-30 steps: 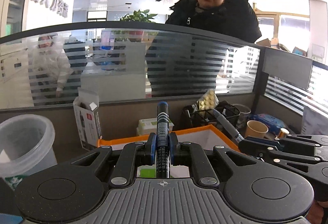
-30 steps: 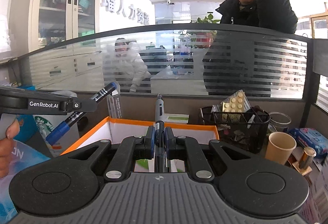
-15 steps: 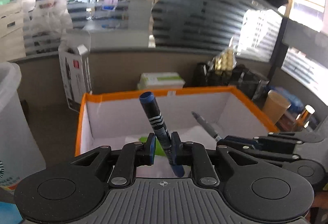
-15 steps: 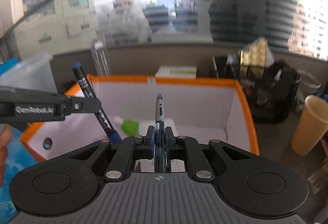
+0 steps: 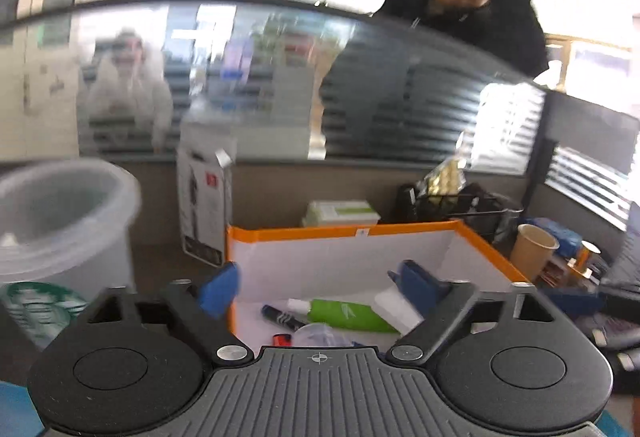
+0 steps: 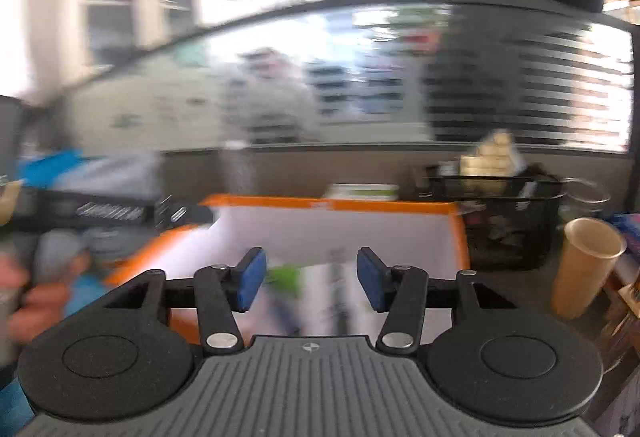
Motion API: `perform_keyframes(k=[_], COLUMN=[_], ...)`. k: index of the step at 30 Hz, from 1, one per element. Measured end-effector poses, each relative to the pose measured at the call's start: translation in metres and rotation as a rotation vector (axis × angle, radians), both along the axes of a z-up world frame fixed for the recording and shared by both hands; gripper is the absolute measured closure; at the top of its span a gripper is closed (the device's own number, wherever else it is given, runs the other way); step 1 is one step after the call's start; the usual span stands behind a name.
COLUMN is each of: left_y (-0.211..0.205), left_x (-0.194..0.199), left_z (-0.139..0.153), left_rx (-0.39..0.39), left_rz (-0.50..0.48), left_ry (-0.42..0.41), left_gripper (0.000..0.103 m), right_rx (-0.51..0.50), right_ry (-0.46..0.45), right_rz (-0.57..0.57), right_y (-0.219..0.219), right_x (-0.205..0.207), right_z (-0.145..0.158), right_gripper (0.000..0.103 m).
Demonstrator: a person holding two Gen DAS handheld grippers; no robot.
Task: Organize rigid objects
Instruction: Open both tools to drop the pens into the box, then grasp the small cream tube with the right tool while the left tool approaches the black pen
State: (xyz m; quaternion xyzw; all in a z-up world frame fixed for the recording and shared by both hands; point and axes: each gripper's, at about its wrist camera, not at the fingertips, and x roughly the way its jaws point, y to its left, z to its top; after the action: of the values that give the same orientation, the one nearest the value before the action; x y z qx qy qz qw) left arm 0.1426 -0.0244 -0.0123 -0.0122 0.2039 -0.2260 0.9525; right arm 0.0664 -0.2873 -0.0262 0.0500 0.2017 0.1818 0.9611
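Spreading wide, the left gripper (image 5: 316, 287) holds nothing, and the right gripper (image 6: 309, 279) likewise stands apart and empty. Beyond the fingers, at twelve o'clock, sits the orange-rimmed box (image 5: 344, 231); on its floor lie a dark blue marker (image 5: 282, 318), a green tube (image 5: 344, 313) and a small red item, too small to name. Judging by this, the drop step looks finished, and the next move calls for seeking another loose object outside the box. At nine o'clock a translucent cup (image 5: 60, 221) shows a green Starbucks-style emblem; other writing is too blurred to read.
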Motion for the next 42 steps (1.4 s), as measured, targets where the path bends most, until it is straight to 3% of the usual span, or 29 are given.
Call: perform_keyframes(k=[2,7,10,14,17,18,21,23,27,29,33,40,42], left_y=[0.012,0.027,0.029,0.036,0.047,0.05,0.059,0.063,0.072,0.076,0.081,0.084,0.085], left_x=[-0.019,-0.053,-0.06,-0.054,-0.047,-0.044,-0.041,-0.039,-0.036,-0.034,-0.029,-0.034,-0.035], left_z=[-0.002,-0.02,-0.035,-0.055,-0.066,-0.068,-0.073,-0.073,-0.079,-0.08,-0.084,-0.088,-0.09], left_rx=[0.008,0.038,0.086,0.141,0.135,0.128,0.108,0.099,0.087,0.083,0.069,0.062,0.063], left_rz=[0.013,-0.017,-0.01,0.034,0.069,0.078,0.094,0.107,0.129,0.143,0.172,0.191,0.2], left_ry=[-0.037,-0.026,0.002,0.069,0.12,0.132,0.147,0.157,0.18,0.192,0.236,0.273,0.29], left_gripper=[0.0,0.0,0.0,0.0,0.0,0.0,0.0,0.0,0.0,0.0,0.0,0.0,0.0], right_rx=[0.008,-0.044,-0.071,-0.109,-0.129,-0.131,-0.149,-0.143,-0.059,-0.058,-0.193,-0.206,-0.235], right_ry=[0.059,0.251,0.306,0.298,0.294,0.297,0.29,0.289,0.266,0.233,0.228,0.251,0.239], right_rz=[0.057,0.054,0.059,0.081,0.096,0.099,0.136,0.21,0.499,0.473,0.354,0.461,0.456], right_y=[-0.001,0.006,0.012,0.021,0.032,0.035,0.046,0.051,0.059,0.058,0.071,0.106,0.117], right_x=[-0.015,-0.008,0.007,0.017,0.029,0.03,0.033,0.03,0.007,0.005,0.017,0.01,0.003], right_z=[-0.014,-0.067,-0.087,-0.094,-0.096,-0.096,-0.096,-0.094,-0.081,-0.073,-0.076,-0.091,-0.093], right_gripper=[0.031,0.03,0.03,0.025,0.023,0.018,0.019,0.02,0.02,0.017,0.017,0.018,0.013])
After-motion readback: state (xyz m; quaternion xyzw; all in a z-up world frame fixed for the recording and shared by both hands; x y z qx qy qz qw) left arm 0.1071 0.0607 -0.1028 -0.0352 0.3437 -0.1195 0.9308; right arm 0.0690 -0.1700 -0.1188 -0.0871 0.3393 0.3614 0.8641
